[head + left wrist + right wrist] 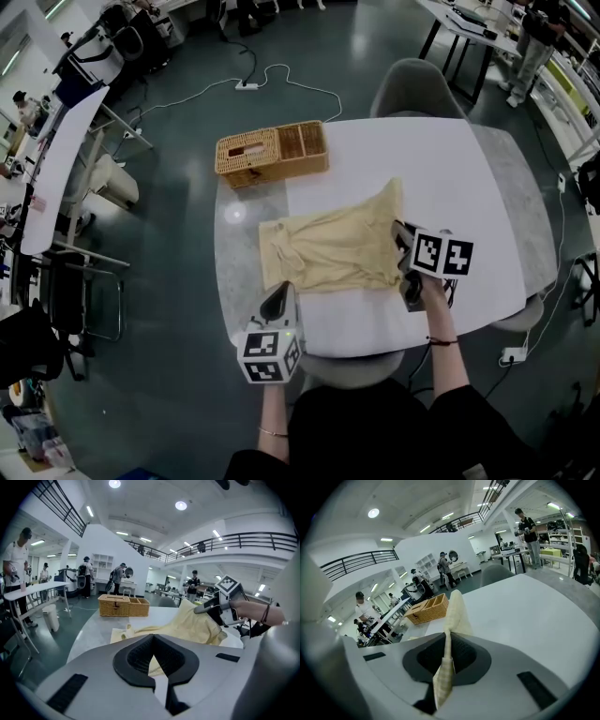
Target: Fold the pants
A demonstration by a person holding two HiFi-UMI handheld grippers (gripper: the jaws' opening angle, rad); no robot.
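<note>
Evidently the right gripper (401,239) is pinching the pants (328,248) edge, holding it raised for folding; the left gripper (278,298), jaws nearly together, is hovering at the near hem.

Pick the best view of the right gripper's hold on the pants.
Right gripper view: the right gripper is shut on a fold of pants. Head view shows the pinch small, from above; left gripper view shows it side-on.

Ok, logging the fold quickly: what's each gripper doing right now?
Left gripper: closed at edge of pants; grip unclear.
Right gripper: closed on the pants.
</note>
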